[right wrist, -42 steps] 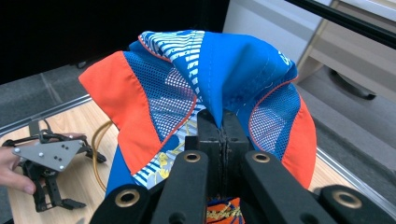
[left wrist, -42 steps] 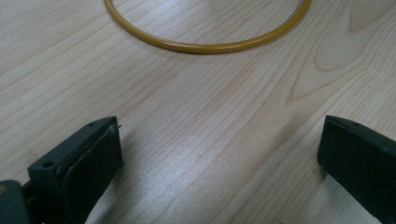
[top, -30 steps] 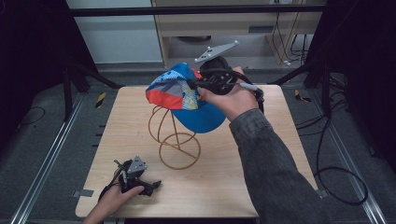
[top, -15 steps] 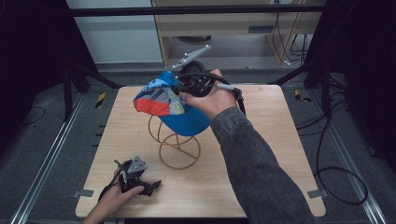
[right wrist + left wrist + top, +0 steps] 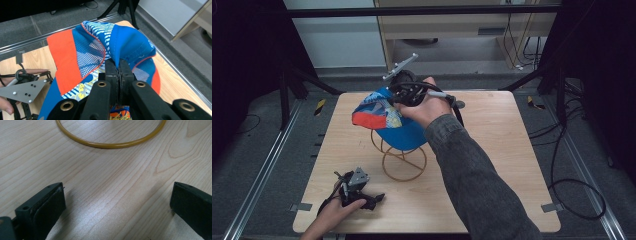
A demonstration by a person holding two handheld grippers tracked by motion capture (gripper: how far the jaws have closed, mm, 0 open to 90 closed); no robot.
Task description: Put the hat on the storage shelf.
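The cap (image 5: 388, 120), blue with an orange brim and striped, meshed panels, hangs over the top of a yellow wire stand (image 5: 401, 157) at the middle of the wooden table (image 5: 502, 150), pinched by my right gripper. Starting at the left of the high view, I see my left gripper (image 5: 362, 192) lying low on the table's near corner under my left hand (image 5: 332, 215), which is cut off by the bottom edge. In the left gripper view its two black jaws stand wide apart with nothing between them but bare wood grain, and an arc of the stand's base ring (image 5: 110, 143) curves across the top; the rest of the ring runs out of that view. Moving right, the stand's upper loops disappear beneath the cap, so I cannot tell whether the fabric rests on the wire or hangs just above it. The right gripper (image 5: 119, 72) has its jaws pressed together on a fold of the cap's blue cloth; the pinched edge itself is buried between the pads. From above, my right hand (image 5: 424, 107) and grey sleeve (image 5: 477, 185) cover most of that gripper and the cap's far side.
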